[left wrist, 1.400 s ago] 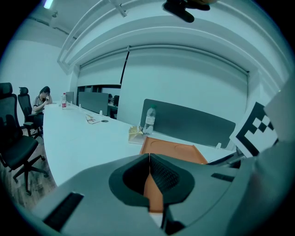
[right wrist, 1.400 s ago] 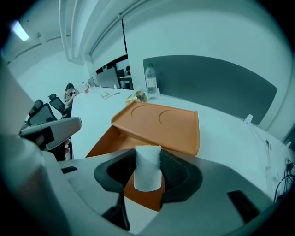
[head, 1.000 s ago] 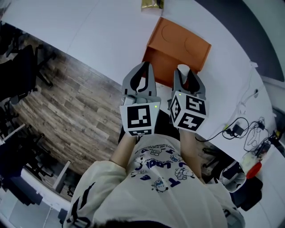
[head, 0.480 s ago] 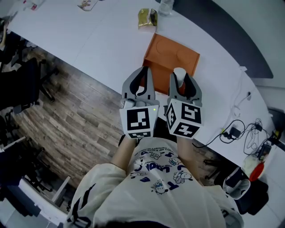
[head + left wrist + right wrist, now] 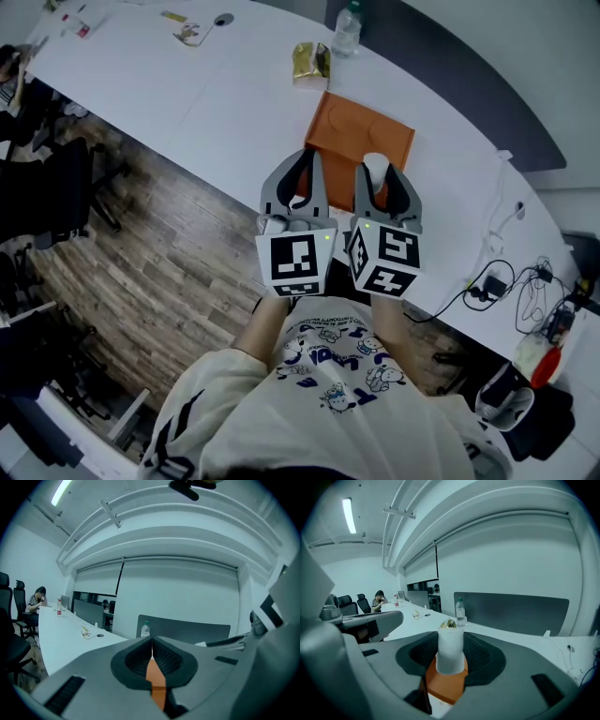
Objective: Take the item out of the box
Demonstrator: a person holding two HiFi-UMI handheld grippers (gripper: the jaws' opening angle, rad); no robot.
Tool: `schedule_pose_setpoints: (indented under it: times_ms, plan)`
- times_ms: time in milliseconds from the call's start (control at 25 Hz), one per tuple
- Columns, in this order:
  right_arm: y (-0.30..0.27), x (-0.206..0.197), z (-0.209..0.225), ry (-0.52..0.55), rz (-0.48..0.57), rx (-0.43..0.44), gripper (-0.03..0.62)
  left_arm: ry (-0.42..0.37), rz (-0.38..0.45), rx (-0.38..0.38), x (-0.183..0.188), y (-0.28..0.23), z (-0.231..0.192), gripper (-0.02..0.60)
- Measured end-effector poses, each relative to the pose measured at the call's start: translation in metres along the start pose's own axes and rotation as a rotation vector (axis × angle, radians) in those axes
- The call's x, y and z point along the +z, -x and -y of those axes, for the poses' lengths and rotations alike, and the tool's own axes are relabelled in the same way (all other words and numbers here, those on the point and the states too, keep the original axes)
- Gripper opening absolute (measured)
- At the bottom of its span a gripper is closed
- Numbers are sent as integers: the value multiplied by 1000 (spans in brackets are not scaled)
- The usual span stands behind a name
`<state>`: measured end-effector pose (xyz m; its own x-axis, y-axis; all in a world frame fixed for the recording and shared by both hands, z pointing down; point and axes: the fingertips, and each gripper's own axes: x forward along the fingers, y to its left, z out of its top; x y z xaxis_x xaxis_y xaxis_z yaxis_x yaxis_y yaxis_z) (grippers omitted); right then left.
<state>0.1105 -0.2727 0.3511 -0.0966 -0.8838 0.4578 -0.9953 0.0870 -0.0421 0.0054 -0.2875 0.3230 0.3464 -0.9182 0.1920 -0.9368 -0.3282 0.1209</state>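
An orange box [image 5: 361, 139] with round shapes on its top lies on the white table [image 5: 234, 94]. My right gripper [image 5: 377, 169] is shut on a white cylinder [image 5: 375, 165], held upright over the box's near edge. In the right gripper view the cylinder [image 5: 450, 649] stands between the dark pads [image 5: 483, 654], with the orange box [image 5: 446, 685] below it and my right gripper [image 5: 450, 660] closed round it. My left gripper [image 5: 307, 157] hovers just left of it, shut and empty. In the left gripper view, my left gripper [image 5: 151, 645] shows its pads meeting and the orange box [image 5: 157, 691] showing through the gap below.
A gold packet [image 5: 310, 62] and a water bottle [image 5: 347, 30] stand beyond the box. Cables and plugs [image 5: 502, 272] lie on the table's right end. Office chairs [image 5: 56, 178] stand on the wooden floor at left. A person [image 5: 377, 601] sits at the table's far end.
The head view has pulled back and takes in more of the table. Both grippers stay side by side at the box's near edge, the white cylinder still in the right one.
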Motion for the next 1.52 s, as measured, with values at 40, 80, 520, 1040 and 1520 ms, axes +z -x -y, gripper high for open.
schedule_pose_setpoints:
  times_ms: [40,80,520,1040,1520]
  plan:
    - [1,2,0,2,4,1,183,-2,6,0,3,0,0,18]
    - [1,5,0,4,8,1,183,-3,12,-1,6,0,0,18]
    - [13,25,10,3,67,-10,183,-15,52,-7,24,2,10,18]
    - [26,36,20,-13,118,-16,183,-33,95,-27,39,6,29,18]
    - [31,47,13,-4,146,-14,183,-49,121,-33,53,9,25,18]
